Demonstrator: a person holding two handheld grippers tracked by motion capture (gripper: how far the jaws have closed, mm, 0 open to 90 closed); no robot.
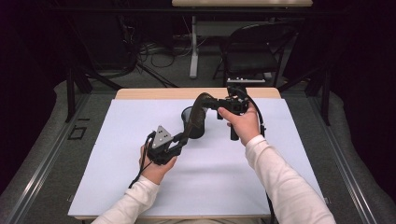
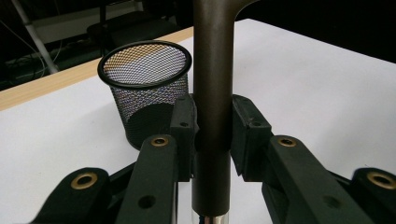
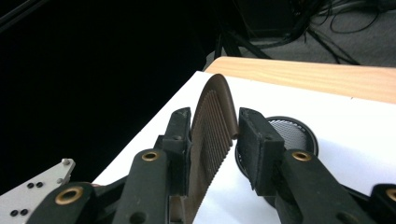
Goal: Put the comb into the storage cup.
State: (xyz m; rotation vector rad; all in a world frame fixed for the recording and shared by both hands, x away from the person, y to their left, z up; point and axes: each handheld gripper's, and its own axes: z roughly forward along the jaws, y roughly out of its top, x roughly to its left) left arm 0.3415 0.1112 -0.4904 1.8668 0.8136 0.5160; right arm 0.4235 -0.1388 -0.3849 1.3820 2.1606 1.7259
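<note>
White table (image 1: pixel 116 186), mesh cup (image 2: pixel 144 88) behind brown tool (image 2: pixel 212 93)

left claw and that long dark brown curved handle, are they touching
Touching. In the left gripper view the left claw is shut on the dark brown handle's straight shaft, both black pads pressed flat against its sides with no gap, beside the black mesh cup.

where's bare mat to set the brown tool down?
Free: the white mat right of the right forearm, its near-left corner, and the far-left strip by the wooden edge. Crowded: the middle, where the mesh cup, brown tool, left gripper and right gripper cluster.
</note>
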